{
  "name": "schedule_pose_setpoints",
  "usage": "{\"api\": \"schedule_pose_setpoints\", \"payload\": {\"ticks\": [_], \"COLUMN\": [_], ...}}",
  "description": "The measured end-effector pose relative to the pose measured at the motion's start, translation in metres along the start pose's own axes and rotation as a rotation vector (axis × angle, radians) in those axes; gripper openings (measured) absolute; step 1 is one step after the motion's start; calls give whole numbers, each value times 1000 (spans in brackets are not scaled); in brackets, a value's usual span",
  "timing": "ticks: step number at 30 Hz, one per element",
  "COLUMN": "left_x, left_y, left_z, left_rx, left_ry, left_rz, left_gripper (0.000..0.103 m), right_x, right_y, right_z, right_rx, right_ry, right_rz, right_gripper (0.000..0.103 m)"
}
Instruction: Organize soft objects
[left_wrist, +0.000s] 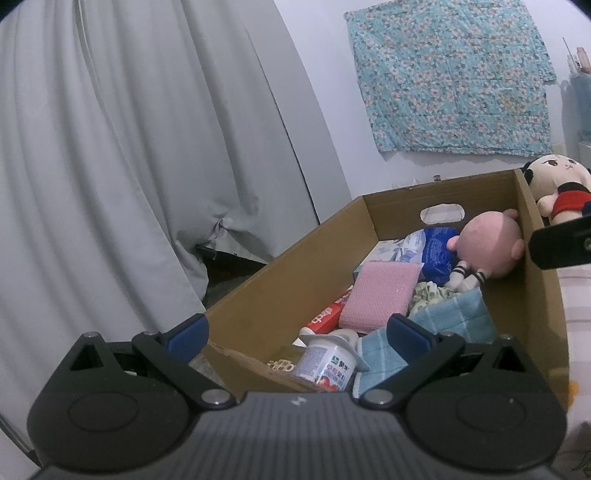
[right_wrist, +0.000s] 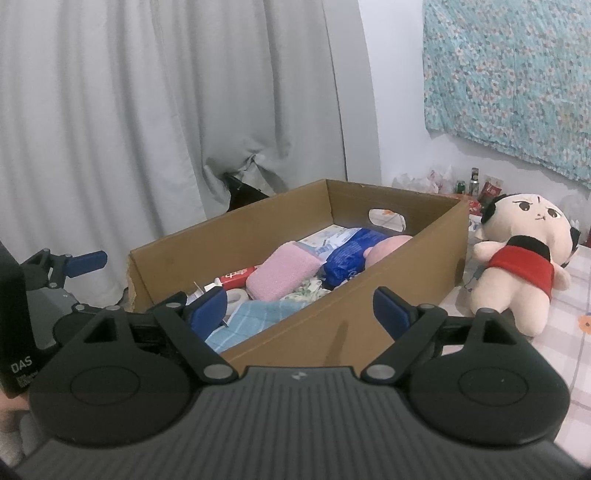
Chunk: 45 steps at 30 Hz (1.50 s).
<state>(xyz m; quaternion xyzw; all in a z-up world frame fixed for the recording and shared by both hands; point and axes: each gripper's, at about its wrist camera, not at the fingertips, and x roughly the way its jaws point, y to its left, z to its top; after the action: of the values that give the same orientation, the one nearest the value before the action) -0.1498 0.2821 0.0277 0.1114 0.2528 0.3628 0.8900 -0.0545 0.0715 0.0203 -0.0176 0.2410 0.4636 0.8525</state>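
An open cardboard box (left_wrist: 258, 295) (right_wrist: 332, 325) holds a pink sponge (left_wrist: 376, 295) (right_wrist: 284, 275), a light blue towel (left_wrist: 450, 317) (right_wrist: 255, 319), a pink-headed doll (left_wrist: 487, 243) (right_wrist: 388, 247), a blue packet (left_wrist: 439, 251) (right_wrist: 351, 258), a red tube (left_wrist: 328, 314) and a yogurt cup (left_wrist: 328, 365). A plush doll in red (right_wrist: 517, 258) (left_wrist: 554, 184) lies on the bed right of the box. My left gripper (left_wrist: 295, 332) is open and empty over the box's near end. My right gripper (right_wrist: 299, 306) is open and empty at the box's near right wall.
Grey curtains (left_wrist: 129, 166) (right_wrist: 147, 129) hang behind the box. A floral cloth (left_wrist: 450, 74) (right_wrist: 517, 85) hangs on the wall. Small bottles and wrappers (right_wrist: 472, 184) stand at the back. The checked bedsheet (right_wrist: 561, 332) spreads to the right. The left gripper also shows in the right wrist view (right_wrist: 85, 262).
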Motion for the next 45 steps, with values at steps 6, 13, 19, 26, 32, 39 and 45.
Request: {"api": "schedule_pose_setpoints", "payload": {"ticks": [6,13,19,26,32,39,45], "left_x": [0,2,7,6,7,7,10], "left_y": [0,2,9,3,2,4,4], "left_z": [-1,0,-1,-1,-1,-1,0], "left_rx": [5,-23,-70,-33,-25,-33,-44], "left_ry": [0,14,36,38,42,41,56], "left_rz": [9,-21,-41,-27,-31,-43,-83], "left_gripper": [103,103,103,103,103,103,103], "right_x": [2,2,3,1,0,1,5], "right_y": [0,0,3,3,3,2,3], "right_z": [0,0,-1,-1,-2,-4,-5], "right_rx": [-9,-11,-22,-25,-24,-10,-46], "right_ry": [1,3,3,3,2,-3,0], "right_rz": [-3,-2,-4,2,0,-9,-39], "right_gripper": [87,87,87,87,87,88,88]}}
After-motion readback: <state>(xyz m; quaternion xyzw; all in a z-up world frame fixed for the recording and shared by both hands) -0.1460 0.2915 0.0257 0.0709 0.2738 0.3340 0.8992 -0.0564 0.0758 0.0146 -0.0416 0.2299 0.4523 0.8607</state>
